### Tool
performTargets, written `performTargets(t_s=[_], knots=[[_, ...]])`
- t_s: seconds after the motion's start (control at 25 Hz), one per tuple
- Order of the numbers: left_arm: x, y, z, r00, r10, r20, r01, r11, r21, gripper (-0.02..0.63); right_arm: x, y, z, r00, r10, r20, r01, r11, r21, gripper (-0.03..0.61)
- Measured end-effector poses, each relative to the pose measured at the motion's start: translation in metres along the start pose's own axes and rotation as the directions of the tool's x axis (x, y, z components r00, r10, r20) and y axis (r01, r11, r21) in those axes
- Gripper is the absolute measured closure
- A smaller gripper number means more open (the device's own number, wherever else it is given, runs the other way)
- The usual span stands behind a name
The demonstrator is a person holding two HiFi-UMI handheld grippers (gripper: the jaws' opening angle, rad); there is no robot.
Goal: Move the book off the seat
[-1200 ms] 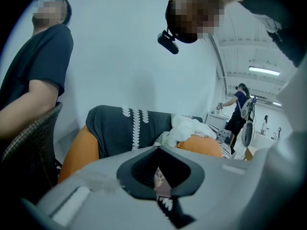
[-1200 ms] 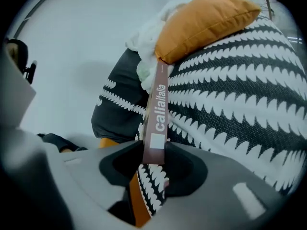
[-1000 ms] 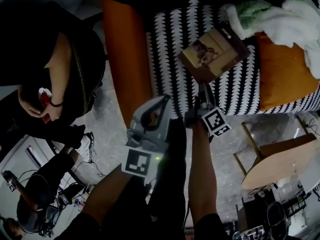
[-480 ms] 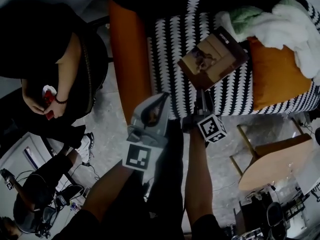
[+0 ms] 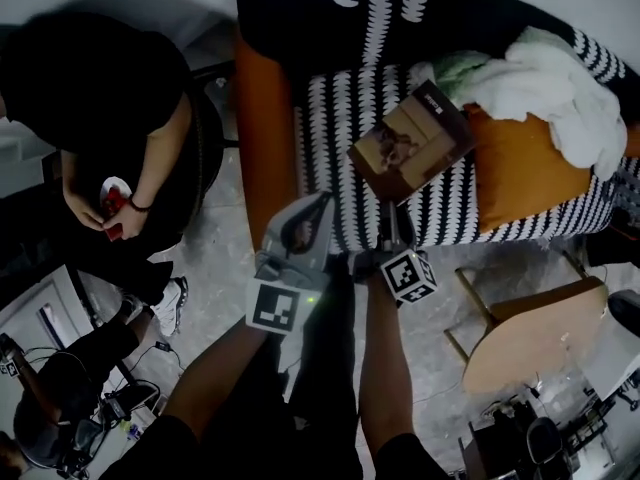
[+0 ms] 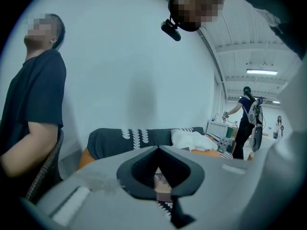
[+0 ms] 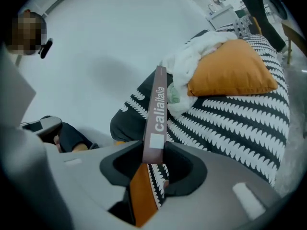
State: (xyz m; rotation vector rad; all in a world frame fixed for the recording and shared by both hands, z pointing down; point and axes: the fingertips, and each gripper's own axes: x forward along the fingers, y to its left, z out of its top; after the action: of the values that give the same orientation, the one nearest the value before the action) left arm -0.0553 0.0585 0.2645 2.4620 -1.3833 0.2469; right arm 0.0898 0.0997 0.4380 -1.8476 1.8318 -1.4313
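Now | right hand-held gripper (image 7: pixel 154 153): clamped on book (image 7: pixel 157 110) spine | left hand-held gripper (image 6: pixel 159 148): jaws together, empty

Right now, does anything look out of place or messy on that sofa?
The white cloth lies crumpled in a heap on the orange cushion. The book hangs tilted above the seat, pinched by the right gripper.

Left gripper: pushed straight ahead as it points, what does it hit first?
Likely the book clamped in the right gripper, or the patterned seat just beneath; depth is unclear.
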Motion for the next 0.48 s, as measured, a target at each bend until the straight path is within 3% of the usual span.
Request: performTargets(t_s=[0.48], knots=[[-0.03, -0.016, 0.078, 0.999, 0.004, 0.052, -0.003, 1.0, -0.024, 0.607, -0.053, 0.086, 0.055, 0.994, 0.069, 0.083, -0.061, 0.994, -0.091, 0.426]])
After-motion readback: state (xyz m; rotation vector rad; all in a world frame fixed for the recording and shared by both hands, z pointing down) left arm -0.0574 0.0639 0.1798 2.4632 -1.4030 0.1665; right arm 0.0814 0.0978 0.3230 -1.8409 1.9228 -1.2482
